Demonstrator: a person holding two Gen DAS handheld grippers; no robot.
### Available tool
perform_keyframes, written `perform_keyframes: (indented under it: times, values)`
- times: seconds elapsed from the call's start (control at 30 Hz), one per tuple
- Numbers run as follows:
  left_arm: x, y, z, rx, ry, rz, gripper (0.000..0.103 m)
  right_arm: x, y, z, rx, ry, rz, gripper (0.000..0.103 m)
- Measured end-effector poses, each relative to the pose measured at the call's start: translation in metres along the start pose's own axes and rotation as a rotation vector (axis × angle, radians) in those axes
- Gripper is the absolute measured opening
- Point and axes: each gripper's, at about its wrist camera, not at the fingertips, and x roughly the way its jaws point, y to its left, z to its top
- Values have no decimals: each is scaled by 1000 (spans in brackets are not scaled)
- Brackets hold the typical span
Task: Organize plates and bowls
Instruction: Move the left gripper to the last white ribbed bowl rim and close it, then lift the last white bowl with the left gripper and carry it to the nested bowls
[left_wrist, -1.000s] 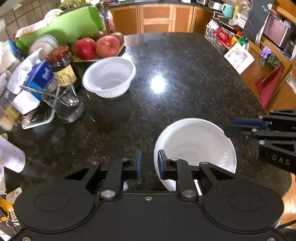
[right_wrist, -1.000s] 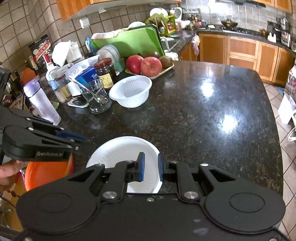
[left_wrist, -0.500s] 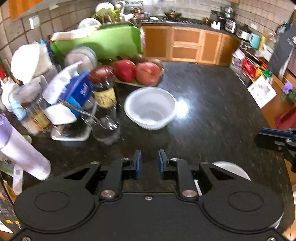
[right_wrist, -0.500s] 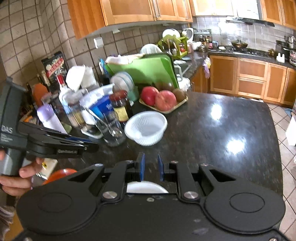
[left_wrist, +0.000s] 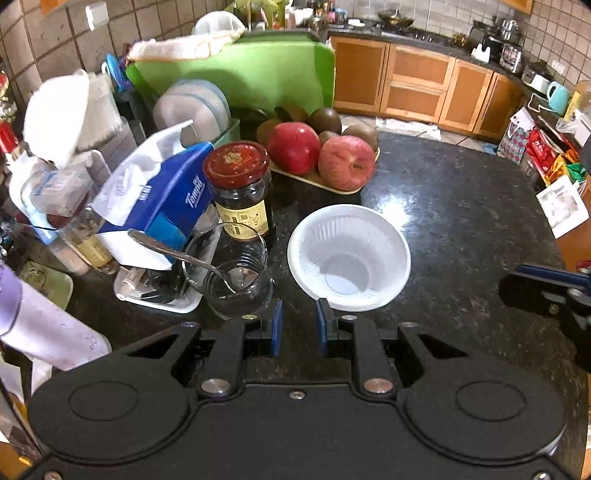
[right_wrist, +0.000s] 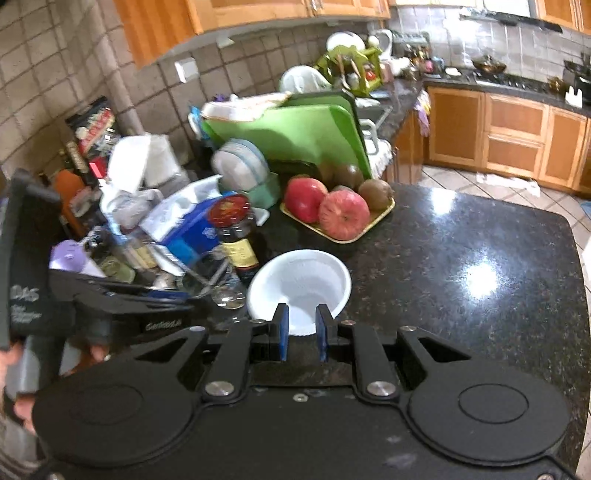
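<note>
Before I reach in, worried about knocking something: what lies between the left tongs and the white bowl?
Only bare counter between the left tongs and the white bowl, seen in the left wrist view.

Beside the ribbed, matt white plastic bowl (left_wrist: 348, 257) on the glossy speckled stone counter (left_wrist: 461, 221) stand a clear glass cup (left_wrist: 236, 275) with a shiny metal spoon (left_wrist: 177, 253) and a metal-lidded glass jar (left_wrist: 240, 190).

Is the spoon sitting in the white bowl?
No. The spoon rests in the empty glass, and the white bowl beside it holds nothing.
</note>
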Motion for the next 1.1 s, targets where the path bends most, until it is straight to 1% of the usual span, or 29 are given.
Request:
perform_keyframes:
  times: [0.23,0.47,0.6,0.7,0.73,1.1]
  values:
    - [37,-1,18,-21,62,19,29,58,-24,14,60,80,-15,19]
    - [66,1,29,-17,99,42,29,93,-41,18,77,113,-32,19]
    - [78,4,34,-20,112,43,29,105,-49,20,99,125,-28,19]
    - [87,8,39,-31,124,21,30,110,-52,20,108,128,-21,19]
    - [87,8,40,-29,123,9,30,112,-52,20,107,130,-18,19]
    - [98,2,48,12,126,0,30,126,-55,17,109,146,-16,19]
